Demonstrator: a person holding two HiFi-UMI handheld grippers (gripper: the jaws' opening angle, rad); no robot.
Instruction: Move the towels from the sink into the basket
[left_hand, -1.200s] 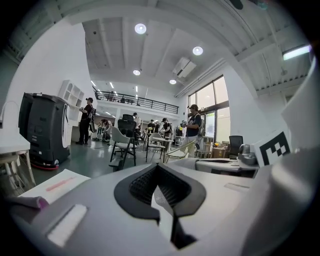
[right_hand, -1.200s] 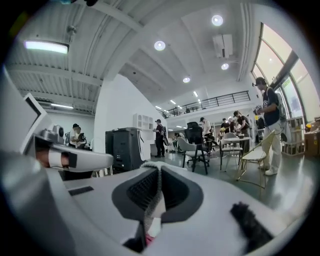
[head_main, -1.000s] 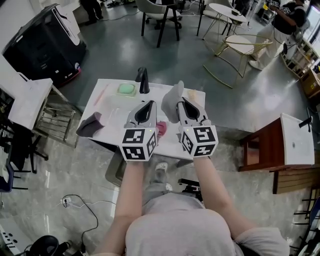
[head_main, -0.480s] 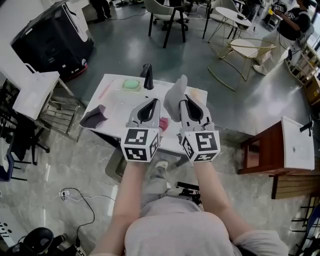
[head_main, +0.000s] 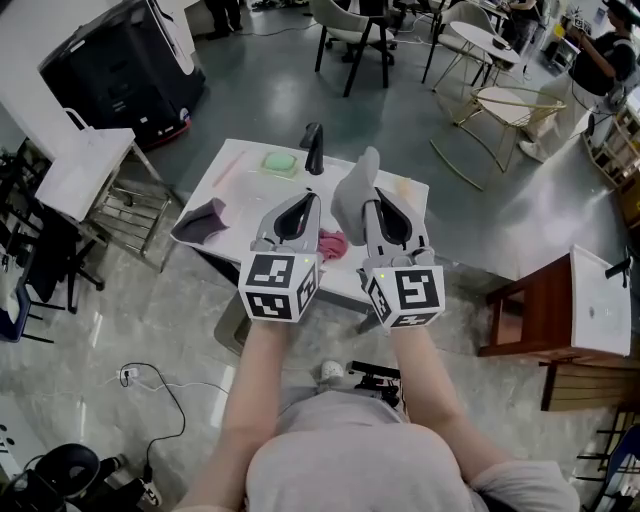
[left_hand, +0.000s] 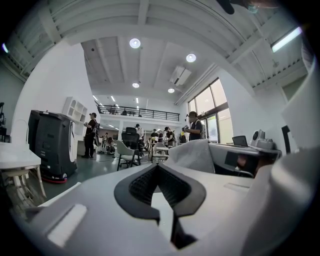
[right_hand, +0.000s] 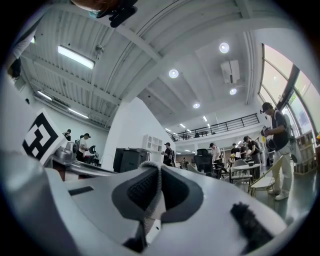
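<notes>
1. The right gripper (head_main: 372, 200) is clamped shut on a grey towel (head_main: 352, 192). The right gripper view shows a strip of the towel's edge (right_hand: 152, 197) pinched between the closed jaws. The rest pokes up past the tips, held up off the desk (head_main: 228, 185).
2. The left gripper (head_main: 306, 198) is closed too, with nothing in it, and sits right beside the right one.
3. A pink towel (head_main: 332, 243) lies bunched on the white desk between the two grippers, partly hidden by them. Whether it's actually in the sink basin, can't tell.
4. A purple towel (head_main: 200, 220) hangs off the desk's left edge, well apart from the others.
5. Further back stands a black faucet (head_main: 314, 150), with a green pad (head_main: 280, 162) just beside it.
</notes>
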